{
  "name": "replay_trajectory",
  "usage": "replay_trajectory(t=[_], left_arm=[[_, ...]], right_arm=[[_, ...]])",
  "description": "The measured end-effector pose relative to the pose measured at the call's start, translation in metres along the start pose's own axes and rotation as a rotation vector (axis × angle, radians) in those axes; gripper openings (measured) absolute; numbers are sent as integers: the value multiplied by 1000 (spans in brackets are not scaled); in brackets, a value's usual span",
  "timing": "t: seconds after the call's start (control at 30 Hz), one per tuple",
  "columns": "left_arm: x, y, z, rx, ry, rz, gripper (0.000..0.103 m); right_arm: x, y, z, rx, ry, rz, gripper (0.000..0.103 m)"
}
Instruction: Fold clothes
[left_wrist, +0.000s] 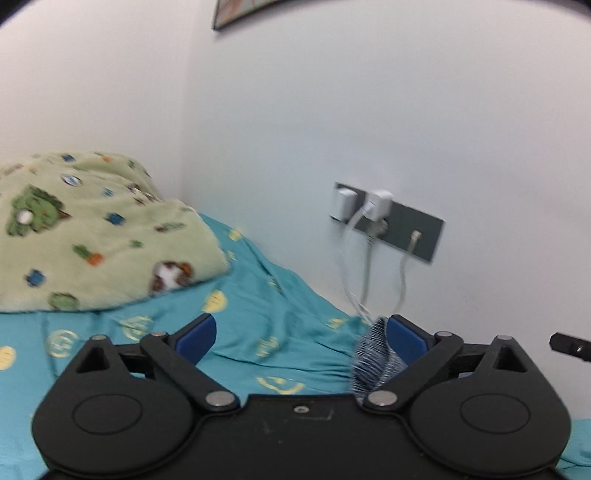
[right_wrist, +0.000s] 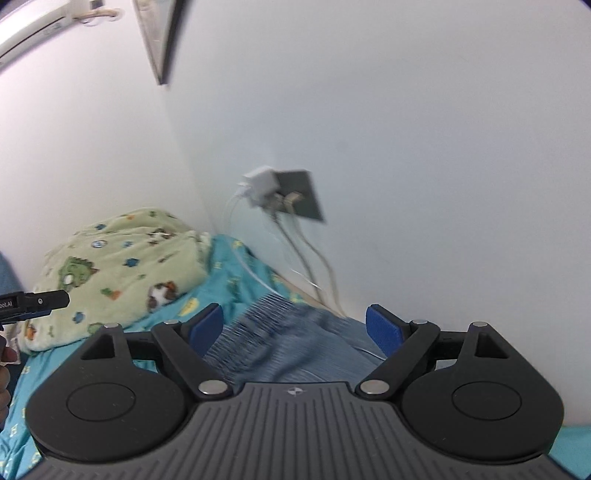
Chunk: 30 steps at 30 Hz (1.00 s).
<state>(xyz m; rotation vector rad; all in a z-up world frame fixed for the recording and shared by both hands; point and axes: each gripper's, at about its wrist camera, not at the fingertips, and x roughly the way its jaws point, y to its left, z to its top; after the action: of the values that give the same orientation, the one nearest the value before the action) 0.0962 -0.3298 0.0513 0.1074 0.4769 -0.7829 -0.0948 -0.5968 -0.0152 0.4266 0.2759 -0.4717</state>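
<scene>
Both claws are being held wide apart, and nothing is being pinched by either. In the left wrist view, the left claw (left_wrist: 301, 332) is being kept above the bed (left_wrist: 258, 332), its blue pads spread across the lower middle of the frame. A bunched edge of the striped garment (left_wrist: 373, 360) is being shown just against the pad at lower right, though whether it is touching or merely in front cannot be told.

In the right wrist view, the right claw (right_wrist: 295, 326) is being held over the same striped garment (right_wrist: 291, 339), which is lying on the teal sheet in the lower centre of the frame, between the open pads, blurred. The cloth is judged to be framed this way so that an edge can be taken for a fold.

The green fleece blanket (left_wrist: 92, 236) is being left heaped at the left, well apart from the garment, probably so that room is kept for folding. The wall socket (left_wrist: 388, 221) with its chargers and cables is being seen at centre right; the cables are hanging near the garment and could be snagged.
</scene>
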Motion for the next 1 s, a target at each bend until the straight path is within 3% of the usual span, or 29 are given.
replay_trajectory(t=[0.57, 0.73, 1.0], left_arm=[[-150, 97, 8, -42, -111, 261, 102], [-196, 126, 0, -58, -141, 337, 102], [-251, 165, -31, -69, -127, 454, 102]], right_arm=[[-11, 157, 23, -150, 15, 267, 89], [-20, 205, 22, -198, 29, 352, 89], [-21, 277, 6, -208, 50, 491, 90]])
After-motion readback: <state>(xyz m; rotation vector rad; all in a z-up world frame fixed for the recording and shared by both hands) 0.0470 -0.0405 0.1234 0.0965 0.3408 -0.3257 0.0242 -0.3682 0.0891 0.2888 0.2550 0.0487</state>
